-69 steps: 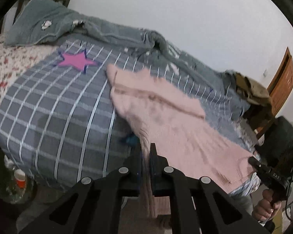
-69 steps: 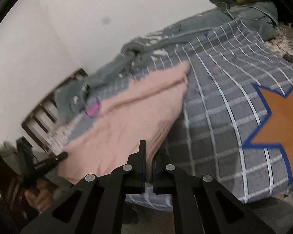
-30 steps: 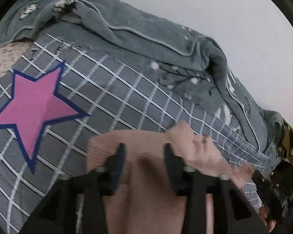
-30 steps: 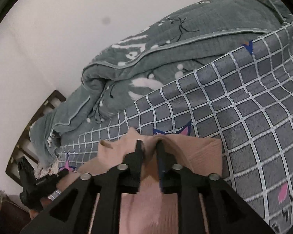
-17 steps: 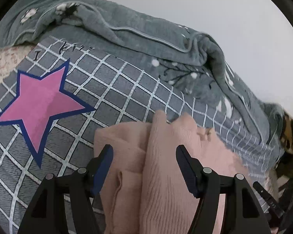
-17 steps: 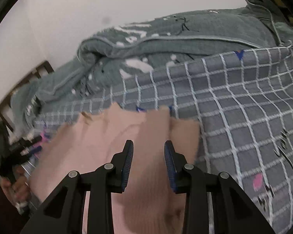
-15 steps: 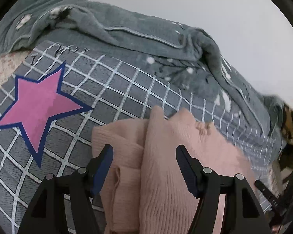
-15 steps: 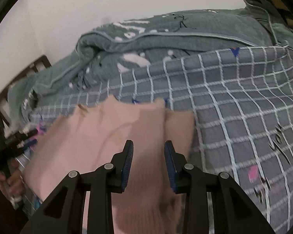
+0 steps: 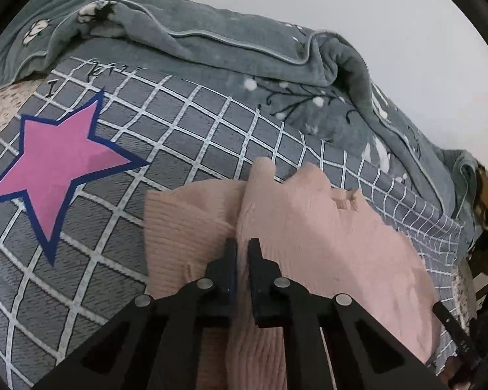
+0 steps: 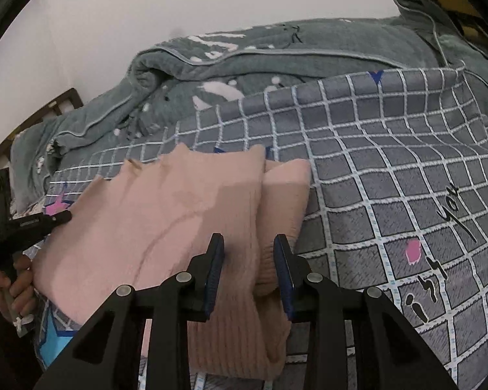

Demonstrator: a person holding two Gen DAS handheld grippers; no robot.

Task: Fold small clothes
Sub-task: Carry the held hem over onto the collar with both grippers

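A pink knit sweater (image 9: pixel 325 227) lies folded on the grey checked bedspread (image 9: pixel 185 136); it also shows in the right wrist view (image 10: pixel 185 201). My left gripper (image 9: pixel 242 243) is shut on a raised fold of the sweater near its left side. My right gripper (image 10: pixel 249 240) is open, its jaws straddling the sweater's right edge where a ribbed sleeve (image 10: pixel 283 191) sticks out. The left gripper shows at the far left of the right wrist view (image 10: pixel 58 217), and the right gripper at the lower right of the left wrist view (image 9: pixel 455 334).
A crumpled grey-green blanket (image 9: pixel 211 55) lies along the wall behind the sweater; it also shows in the right wrist view (image 10: pixel 244 74). A pink star (image 9: pixel 58 159) is printed on the bedspread left of the sweater. A wooden bed frame (image 10: pixel 48 107) is at the far left.
Both grippers carried the sweater's near edge forward over the garment and let go. Since half a second ago my left gripper has shut on a fold; my right gripper has stayed open.
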